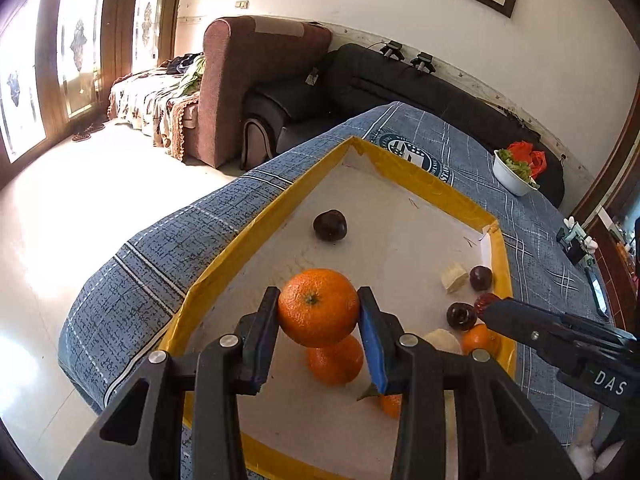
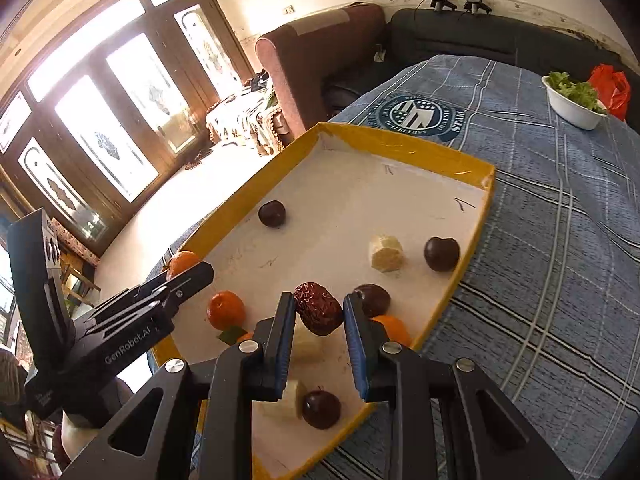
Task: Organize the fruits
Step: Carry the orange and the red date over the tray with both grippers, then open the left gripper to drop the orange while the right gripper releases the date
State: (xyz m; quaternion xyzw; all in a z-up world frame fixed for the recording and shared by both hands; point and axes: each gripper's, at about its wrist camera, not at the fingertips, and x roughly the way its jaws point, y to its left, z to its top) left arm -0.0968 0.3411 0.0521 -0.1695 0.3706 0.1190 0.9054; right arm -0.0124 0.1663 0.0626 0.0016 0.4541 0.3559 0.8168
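Your left gripper [image 1: 319, 308] sits closest to the lens, its two fingers pinching an orange [image 1: 318, 307] from either side and holding it lifted above the tray floor. Directly beneath it a second orange [image 1: 335, 360] lies on the white floor of the tray [image 1: 240, 240], and a third orange [image 1: 481, 338] rests near the right wall.

Your right gripper [image 2: 319, 314] clamps a wrinkled red date [image 2: 319, 314] between its blue-padded fingers, also raised over the tray. Just behind it sits a dark plum [image 2: 373, 299], touching or nearly touching your right finger. Another plum [image 2: 321, 409] lies low in the near part of the tray beside a pale fruit chunk [image 2: 286, 400]. Farther out, a cut pale piece [image 2: 386, 253] lies near a plum [image 2: 441, 254] by the right wall, and one more plum [image 2: 272, 213] lies alone toward the far left side.

The tray has yellow walls and rests on a blue checked cloth [image 2: 540, 200]. Well apart from it, on the far right of the cloth, stands a white bowl of greens [image 2: 574, 100] with a red bag [image 2: 610, 84] just behind.
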